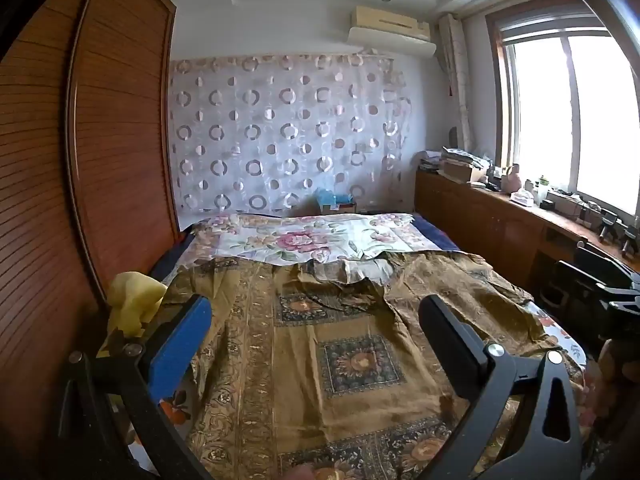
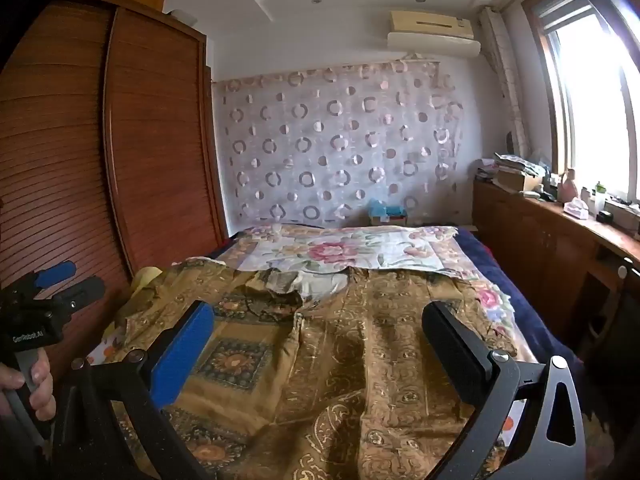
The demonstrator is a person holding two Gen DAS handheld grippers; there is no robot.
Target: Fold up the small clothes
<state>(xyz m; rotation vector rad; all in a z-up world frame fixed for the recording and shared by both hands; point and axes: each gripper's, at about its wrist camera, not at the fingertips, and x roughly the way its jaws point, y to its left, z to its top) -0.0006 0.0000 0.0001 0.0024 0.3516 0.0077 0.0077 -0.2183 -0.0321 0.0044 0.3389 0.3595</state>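
A wooden wardrobe (image 1: 80,160) stands far left, a yellow cloth (image 1: 134,300) beside it at the bed's edge. The brown patterned garment (image 1: 340,340) lies spread on the floral bedsheet (image 1: 304,240). Left gripper (image 1: 316,320) and right gripper (image 2: 318,328) hover above it, jaws apart, empty. Their frames hide its near hem. A cluttered sideboard (image 1: 500,216) runs right.

Bed (image 1: 436,240) has a floral sheet (image 1: 304,240) at the far end, brown shirt (image 1: 320,340) spread near, yellow cloth (image 1: 134,300) at left edge.
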